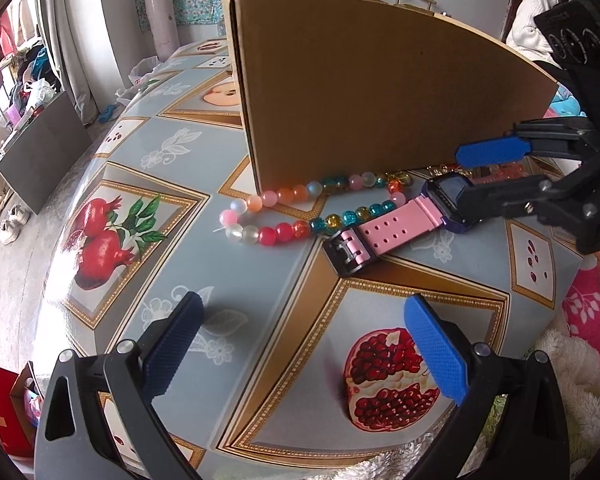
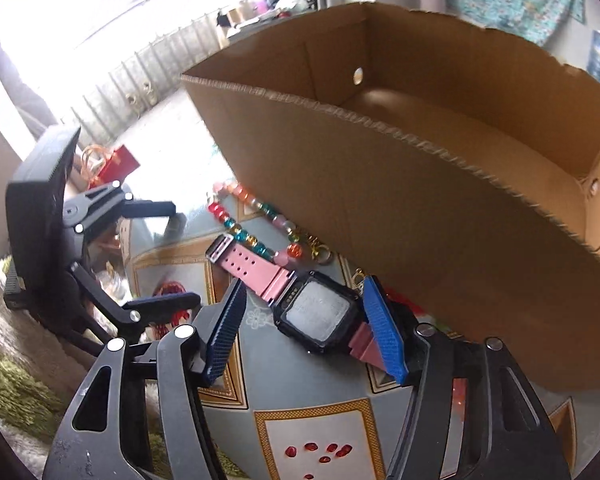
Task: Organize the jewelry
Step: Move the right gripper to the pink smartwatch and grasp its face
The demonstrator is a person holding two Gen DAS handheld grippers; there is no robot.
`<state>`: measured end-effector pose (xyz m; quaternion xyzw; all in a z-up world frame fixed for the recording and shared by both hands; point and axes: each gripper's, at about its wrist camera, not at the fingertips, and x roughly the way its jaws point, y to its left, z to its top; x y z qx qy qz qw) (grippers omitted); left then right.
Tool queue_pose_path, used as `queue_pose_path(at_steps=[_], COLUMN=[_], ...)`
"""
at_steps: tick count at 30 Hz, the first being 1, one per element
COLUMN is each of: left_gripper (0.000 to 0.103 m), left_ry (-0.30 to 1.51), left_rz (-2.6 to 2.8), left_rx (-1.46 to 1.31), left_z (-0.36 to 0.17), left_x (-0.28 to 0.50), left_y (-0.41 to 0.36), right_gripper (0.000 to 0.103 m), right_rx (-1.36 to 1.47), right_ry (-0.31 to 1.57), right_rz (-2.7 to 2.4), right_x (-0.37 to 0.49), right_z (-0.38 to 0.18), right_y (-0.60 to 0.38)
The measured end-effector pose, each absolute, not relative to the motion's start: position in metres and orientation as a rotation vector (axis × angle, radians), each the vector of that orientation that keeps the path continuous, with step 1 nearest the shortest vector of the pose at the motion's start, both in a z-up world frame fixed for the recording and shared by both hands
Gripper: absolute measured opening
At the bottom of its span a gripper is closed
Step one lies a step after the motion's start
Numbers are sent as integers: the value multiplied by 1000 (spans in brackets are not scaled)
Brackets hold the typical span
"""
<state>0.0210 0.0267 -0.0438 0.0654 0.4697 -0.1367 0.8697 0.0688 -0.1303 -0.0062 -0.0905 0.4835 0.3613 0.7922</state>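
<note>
A pink-strapped digital watch point(image 1: 396, 224) lies on the patterned table beside a string of coloured beads point(image 1: 300, 208). Both lie at the foot of an open cardboard box point(image 1: 380, 92). My right gripper point(image 2: 304, 320) is open, its blue pads point(image 2: 382, 328) on either side of the watch face point(image 2: 316, 314), not closed on it. It shows from the side in the left wrist view point(image 1: 484, 172). My left gripper point(image 1: 300, 348) is open and empty, low over the table in front of the watch. The box interior point(image 2: 480, 152) looks empty.
Small gold and red trinkets point(image 2: 320, 254) lie against the box wall behind the watch. The table has a pomegranate-print cover point(image 1: 100, 232). A red gift bag point(image 2: 116, 160) sits beyond the table's edge. Fluffy bedding point(image 1: 572, 360) borders the table on the right.
</note>
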Motion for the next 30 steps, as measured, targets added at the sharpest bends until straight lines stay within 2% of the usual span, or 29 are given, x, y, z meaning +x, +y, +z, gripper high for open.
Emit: queue_pose_path(at_steps=[17,24,30], left_gripper=[99,99,99], left_ry=[980,978,959], left_rz=[-280,-274,-286], left_rx=[108,114,99], left_z=[-39,-39,-35], left_x=[14,11,7], left_y=[45,48,52], right_gripper=[55,55,55], right_rx=[-353,-488,-579], right_ry=[1066,936,941], right_rz=[778,689,728], right_x=[17,11,19], right_z=[-12,-10,-26], right_y=[-118,-108,-97])
